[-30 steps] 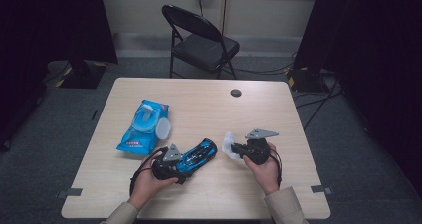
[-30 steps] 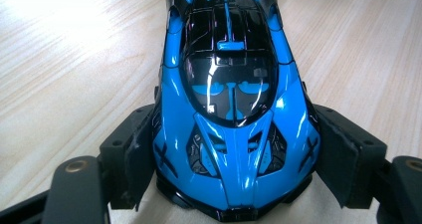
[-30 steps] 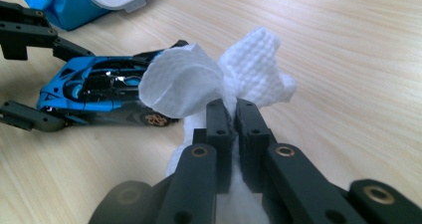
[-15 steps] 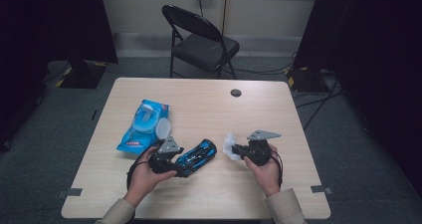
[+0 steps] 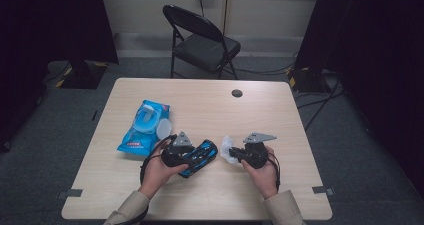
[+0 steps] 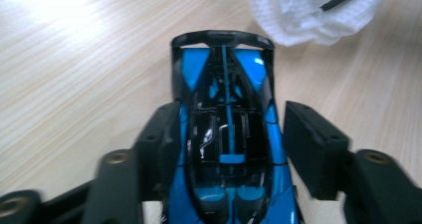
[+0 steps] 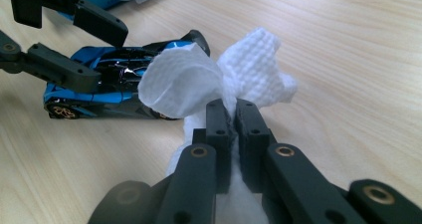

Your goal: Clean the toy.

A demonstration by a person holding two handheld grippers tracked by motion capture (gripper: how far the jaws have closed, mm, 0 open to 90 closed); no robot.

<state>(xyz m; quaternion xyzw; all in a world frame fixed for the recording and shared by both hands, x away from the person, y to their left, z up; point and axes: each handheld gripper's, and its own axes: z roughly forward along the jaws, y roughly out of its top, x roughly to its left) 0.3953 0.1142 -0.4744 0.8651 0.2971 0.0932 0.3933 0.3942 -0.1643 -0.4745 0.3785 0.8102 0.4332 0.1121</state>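
Note:
A blue and black toy car [image 5: 206, 152] lies on the wooden table [image 5: 260, 110] in front of the person. My left gripper [image 5: 194, 157] reaches over it from behind. In the left gripper view its jaws have just been closing and straddle the car [image 6: 226, 84] at mid-body [image 6: 229, 119]; a thin gap remains at the right pad [image 6: 308, 144]. My right gripper [image 7: 231, 109] is shut on a crumpled white wipe [image 7: 249, 59], held just right of the car [image 7: 109, 84], and it also appears in the high view [image 5: 234, 152]. The wipe [image 5: 227, 146] nearly touches the car's tail.
A blue pack of wipes [image 5: 145, 127] with its white lid flipped open lies at the left of the table. A small black round cap [image 5: 237, 93] sits near the far edge. A black folding chair [image 5: 205, 40] stands beyond the table.
My left hand has shifted slightly up and toward the car, with its jaws narrowing around it. The right hand and the wipe have stayed still.

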